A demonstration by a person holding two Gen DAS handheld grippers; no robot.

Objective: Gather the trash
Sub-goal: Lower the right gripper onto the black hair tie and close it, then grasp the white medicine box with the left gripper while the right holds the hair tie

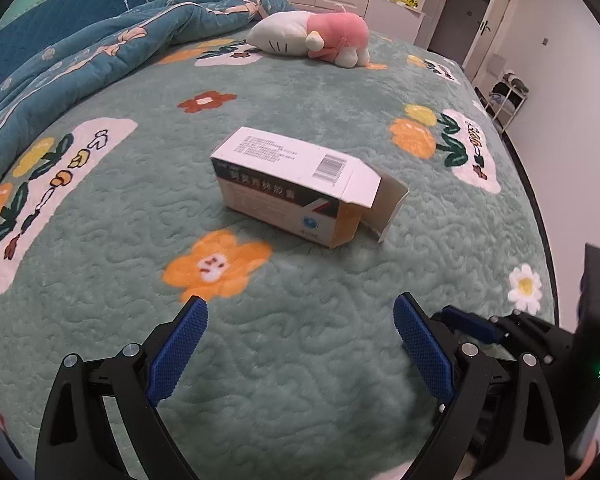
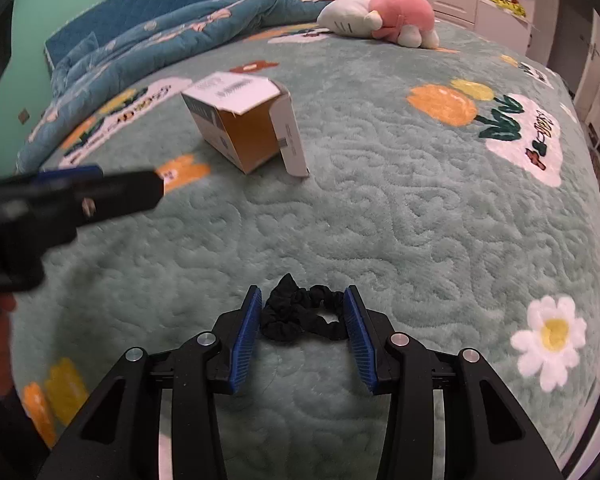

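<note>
Medicine carton lies open-ended mid-bedspread, so I keep my left gripper spread wide and empty before it; right gripper half-closed, bracketing a black scrunchie.

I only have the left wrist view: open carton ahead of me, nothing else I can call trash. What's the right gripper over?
Observer: A black scrunchie lies on the bedspread between the right gripper pads.
Operator: Is it gripped?
Observer: Not clearly; the pads flank it, with no visible squeeze.
Operator: What does the carton's open end show?
Observer: From the right wrist view, the carton shows a brown interior with nothing visible inside, end flap hanging open.
Operator: And my left gripper?
Observer: The left gripper is open and short of the carton.
</note>
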